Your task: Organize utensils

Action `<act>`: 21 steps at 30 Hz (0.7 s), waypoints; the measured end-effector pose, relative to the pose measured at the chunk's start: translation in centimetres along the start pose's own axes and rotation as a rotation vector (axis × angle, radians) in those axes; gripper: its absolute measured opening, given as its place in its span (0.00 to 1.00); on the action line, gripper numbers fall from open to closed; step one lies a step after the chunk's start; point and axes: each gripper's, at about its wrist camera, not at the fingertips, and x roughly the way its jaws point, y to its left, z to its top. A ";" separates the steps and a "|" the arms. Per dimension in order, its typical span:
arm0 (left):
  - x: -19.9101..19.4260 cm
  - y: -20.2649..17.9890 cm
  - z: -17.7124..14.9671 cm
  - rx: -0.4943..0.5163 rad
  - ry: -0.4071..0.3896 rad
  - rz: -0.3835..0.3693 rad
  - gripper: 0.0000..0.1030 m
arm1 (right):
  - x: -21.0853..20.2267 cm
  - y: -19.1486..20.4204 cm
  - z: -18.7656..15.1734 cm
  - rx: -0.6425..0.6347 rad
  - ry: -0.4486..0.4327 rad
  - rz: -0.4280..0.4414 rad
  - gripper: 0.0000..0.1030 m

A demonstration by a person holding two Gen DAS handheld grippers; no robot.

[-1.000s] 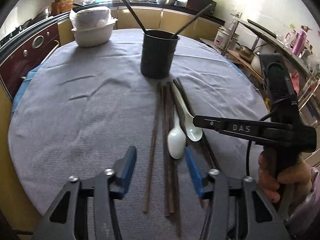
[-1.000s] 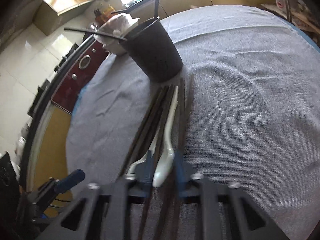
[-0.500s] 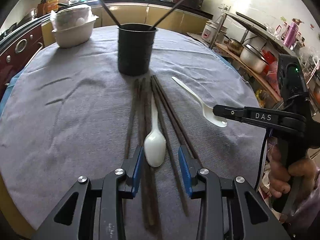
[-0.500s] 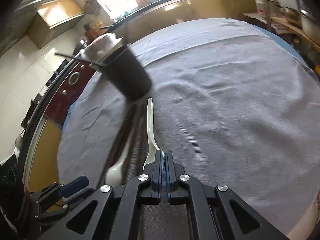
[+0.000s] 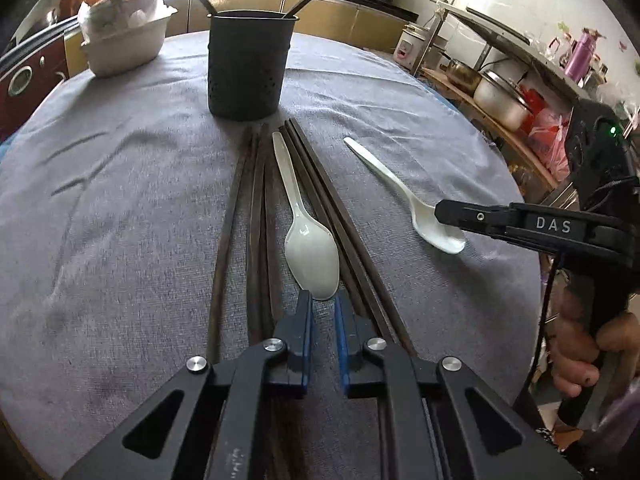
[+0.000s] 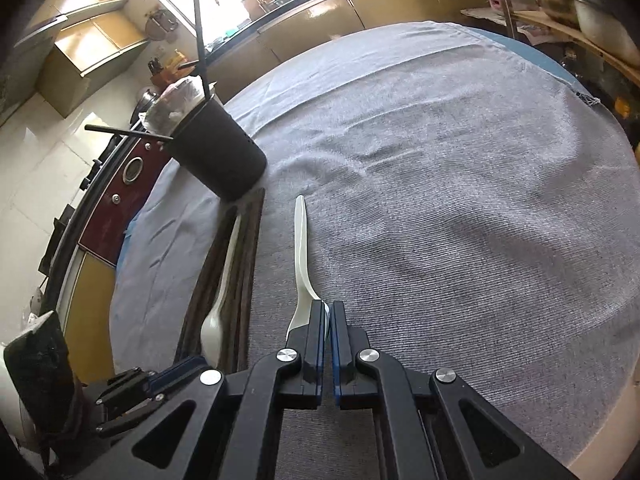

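A dark utensil holder (image 5: 245, 68) stands on a grey tablecloth (image 5: 120, 200), with brown chopsticks (image 5: 256, 208) laid in a row just in front of it. A white spoon (image 5: 310, 246) lies among them, bowl end nearest the left gripper (image 5: 322, 312), whose jaws are closing around the bowl tip; firm contact cannot be confirmed. A second white spoon (image 6: 302, 256), right of the row, is clamped at its bowl by the right gripper (image 6: 327, 320). Each spoon is best lifted clear of the chopsticks before being tipped handle-first toward the holder.

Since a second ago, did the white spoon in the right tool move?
Yes. The held spoon has left the chopsticks and now sits off to their right, clamped in the right tool.
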 end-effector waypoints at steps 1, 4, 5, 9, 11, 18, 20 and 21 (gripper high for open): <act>0.0 0.1 0.0 -0.006 0.004 -0.003 0.11 | 0.0 0.0 0.0 0.000 0.000 0.000 0.05; -0.2 0.4 0.4 -0.027 0.004 0.009 0.13 | 0.1 -0.2 0.0 0.008 0.013 0.013 0.06; -0.2 0.6 0.5 -0.037 0.007 0.004 0.15 | 0.1 -0.2 0.0 0.009 0.016 0.016 0.06; 0.0 1.1 1.4 -0.079 0.012 -0.026 0.29 | 0.3 -0.3 -0.1 0.019 0.040 0.027 0.21; 0.4 0.6 1.9 -0.070 0.012 -0.018 0.33 | 0.4 -0.3 -0.3 0.025 0.042 0.035 0.27; 1.8 0.0 3.0 -0.042 -0.003 0.007 0.37 | 0.3 0.3 -0.6 -0.016 0.029 0.015 0.27; 1.8 0.1 3.0 -0.045 -0.009 0.005 0.37 | 0.4 0.5 -0.7 -0.036 0.019 0.006 0.27; 1.8 0.1 3.0 -0.040 -0.013 0.013 0.33 | 0.3 0.7 -0.8 -0.056 0.014 -0.001 0.27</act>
